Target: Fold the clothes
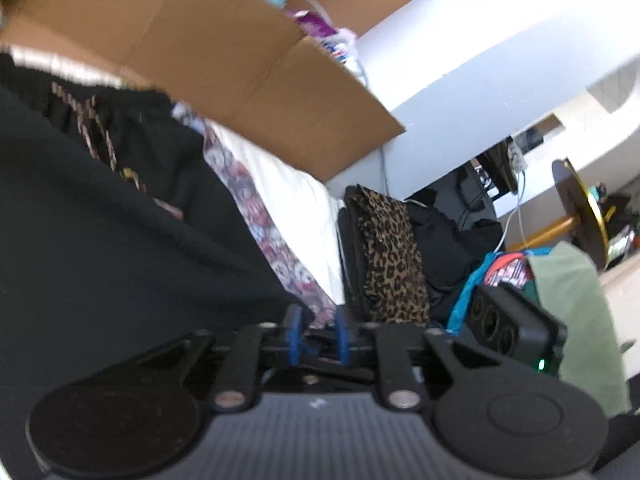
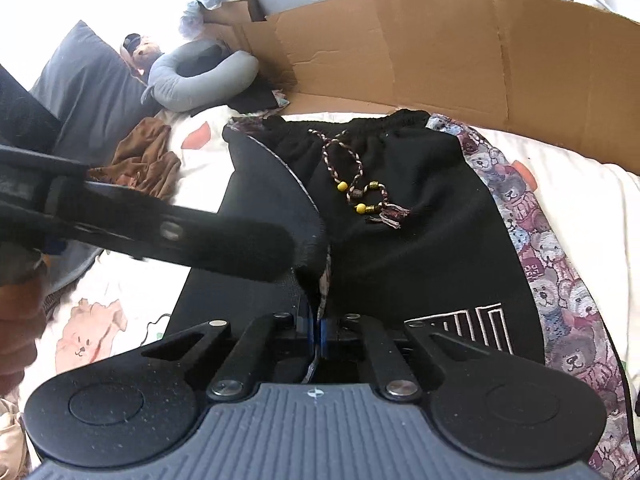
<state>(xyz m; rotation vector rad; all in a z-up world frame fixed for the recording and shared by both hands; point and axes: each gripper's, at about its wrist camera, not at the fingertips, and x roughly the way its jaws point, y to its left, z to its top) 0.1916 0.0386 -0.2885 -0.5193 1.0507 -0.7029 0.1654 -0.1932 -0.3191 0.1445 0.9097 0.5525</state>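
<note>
Black shorts (image 2: 400, 240) with a braided, beaded drawstring (image 2: 360, 188) lie flat on a bear-print cloth (image 2: 540, 248) on the bed. My right gripper (image 2: 319, 332) is shut on a raised fold of the shorts at their near edge. My left gripper (image 2: 292, 248) reaches in from the left, blurred, with its tip against the same raised fold. In the left wrist view the shorts (image 1: 100, 240) fill the left side and their edge touches the left blue finger (image 1: 294, 336). The left gripper (image 1: 318, 336) has its fingers apart, and patterned cloth shows through the gap.
A cardboard sheet (image 2: 440, 48) stands along the bed's far side. A grey neck pillow (image 2: 192, 80) and a brown garment (image 2: 148, 160) lie at the far left. A leopard-print garment (image 1: 392, 248), dark clothes and a green cloth (image 1: 572, 304) are piled beyond the bed.
</note>
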